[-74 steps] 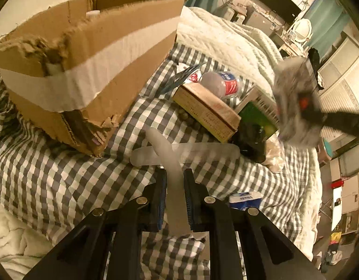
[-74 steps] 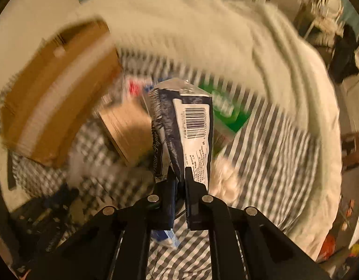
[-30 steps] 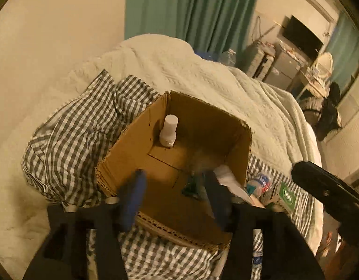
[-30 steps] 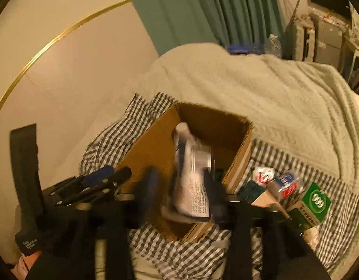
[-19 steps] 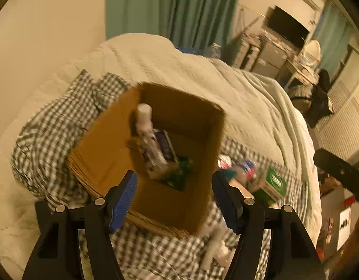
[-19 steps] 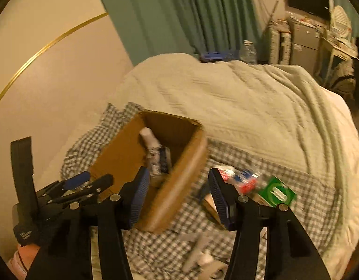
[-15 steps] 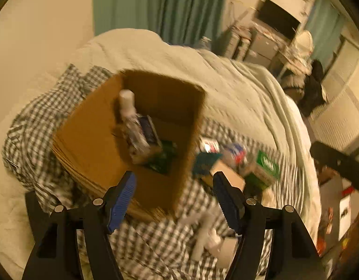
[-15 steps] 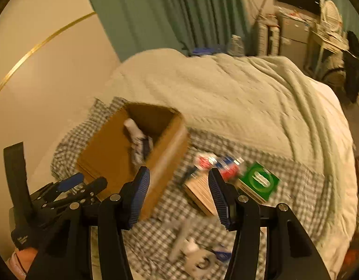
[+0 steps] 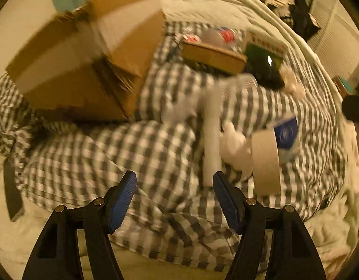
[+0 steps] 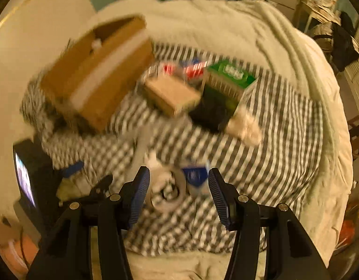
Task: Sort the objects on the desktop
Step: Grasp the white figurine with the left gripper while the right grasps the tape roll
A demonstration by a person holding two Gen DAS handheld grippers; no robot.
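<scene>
Both frames motion-blurred, so we only call coarse layout. Landmark: the brown cardboard box with a white tape band (image 9: 86,53), sitting on the grey-and-white checked cloth (image 9: 137,154).

Left gripper (image 9: 174,193): jaws spread wide, nothing between them, hovering over the cloth on the near side of the box.

Right gripper (image 10: 179,193): jaws spread wide too, empty, over the roll of beige tape (image 10: 170,193) and a small blue-and-white packet (image 10: 195,177) touching it.

Right of the box, just beside it: flat tan cardboard carton (image 9: 212,53). Beyond the carton, further from the box: green-topped box (image 10: 230,79), with a dark object (image 9: 265,72) against it. Red-and-white items (image 10: 193,67) lie behind the carton; we can't identify them.

Near-right of the box: long translucent white plastic strips (image 9: 211,126), crossed, next to a crumpled white wad (image 9: 235,147) that touches the tape roll.

Inside the box we see only a white blob (image 10: 96,44).
</scene>
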